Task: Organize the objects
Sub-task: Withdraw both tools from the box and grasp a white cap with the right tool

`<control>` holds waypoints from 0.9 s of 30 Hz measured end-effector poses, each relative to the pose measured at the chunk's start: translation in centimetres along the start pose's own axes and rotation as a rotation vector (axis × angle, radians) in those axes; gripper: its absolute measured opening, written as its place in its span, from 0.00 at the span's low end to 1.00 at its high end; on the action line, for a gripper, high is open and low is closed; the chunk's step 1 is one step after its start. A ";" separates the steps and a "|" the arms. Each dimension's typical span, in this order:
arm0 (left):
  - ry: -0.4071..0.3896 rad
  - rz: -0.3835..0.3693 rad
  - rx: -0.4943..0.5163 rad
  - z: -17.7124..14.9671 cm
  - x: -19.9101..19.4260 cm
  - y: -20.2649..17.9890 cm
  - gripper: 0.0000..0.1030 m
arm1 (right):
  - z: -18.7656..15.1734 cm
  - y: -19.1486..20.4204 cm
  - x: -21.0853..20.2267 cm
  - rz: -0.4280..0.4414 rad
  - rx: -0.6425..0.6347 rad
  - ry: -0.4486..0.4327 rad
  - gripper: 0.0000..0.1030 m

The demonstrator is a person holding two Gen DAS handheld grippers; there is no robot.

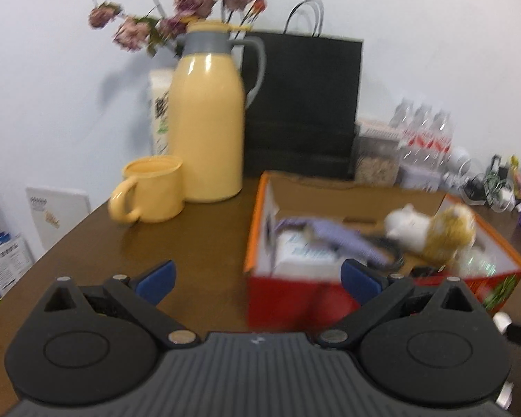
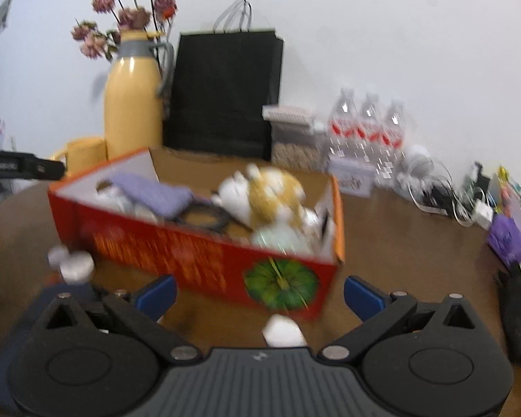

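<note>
Both tongs, left (image 1: pixel 257 278) and right (image 2: pixel 258 293), are hanging spread wide and empty over the brown surface (image 1: pixel 198 243). The red cardboard box (image 2: pixel 198 253), mid-frame, is collecting a plush toy (image 2: pixel 267 191); a small white object (image 2: pixel 283 332), lower centre, is lying outside, seemingly awaiting collection.

Motion blur and box walls keep much of the scene unreadable.

Inside the red box (image 2: pixel 205 260), the plush toy (image 2: pixel 271 194) smears into white and tan patches, and the purple item (image 2: pixel 149 191) lacks a clear shape; the box's walls hide whatever lies beneath them. Print on the box front is illegible. The white bits (image 2: pixel 283 332) on the table (image 2: pixel 399 236) are too blurred to identify. The flowers (image 1: pixel 177 10) are cut off at the top edge.
</note>
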State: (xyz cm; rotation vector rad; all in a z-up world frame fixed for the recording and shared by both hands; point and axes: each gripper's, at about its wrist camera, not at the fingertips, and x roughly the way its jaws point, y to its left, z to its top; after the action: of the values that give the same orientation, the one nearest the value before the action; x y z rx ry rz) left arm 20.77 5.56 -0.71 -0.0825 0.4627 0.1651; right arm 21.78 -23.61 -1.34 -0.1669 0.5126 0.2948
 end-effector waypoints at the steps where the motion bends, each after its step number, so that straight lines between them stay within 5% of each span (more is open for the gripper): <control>1: 0.019 0.012 0.001 -0.4 0.0 0.4 1.00 | -0.3 -0.4 0.0 -0.005 0.004 0.012 0.98; 4: 0.072 0.041 0.005 -1.6 0.1 1.2 1.00 | -1.1 -1.1 0.4 -0.004 0.025 0.051 0.89; 9: 0.131 0.063 0.018 -2.9 0.5 1.8 1.00 | -1.4 -1.2 2.5 0.003 0.053 0.114 0.55; 13: 0.189 0.075 0.059 -3.8 1.3 1.0 1.00 | -1.3 -1.4 4.0 0.010 0.117 0.129 0.50; 16: 0.218 0.083 0.069 -4.5 2.1 0.5 1.00 | -1.6 -0.7 3.7 0.016 0.099 0.111 0.28; 27: 0.227 0.045 0.074 -4.3 3.5 -0.5 0.99 | -1.4 -0.1 3.1 0.019 0.084 0.095 0.27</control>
State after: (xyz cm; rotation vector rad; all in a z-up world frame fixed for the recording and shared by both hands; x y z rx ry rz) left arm 22.08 5.06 -6.15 -0.0177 0.6967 0.1835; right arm 23.77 -23.32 -4.13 -0.0946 0.6201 0.2843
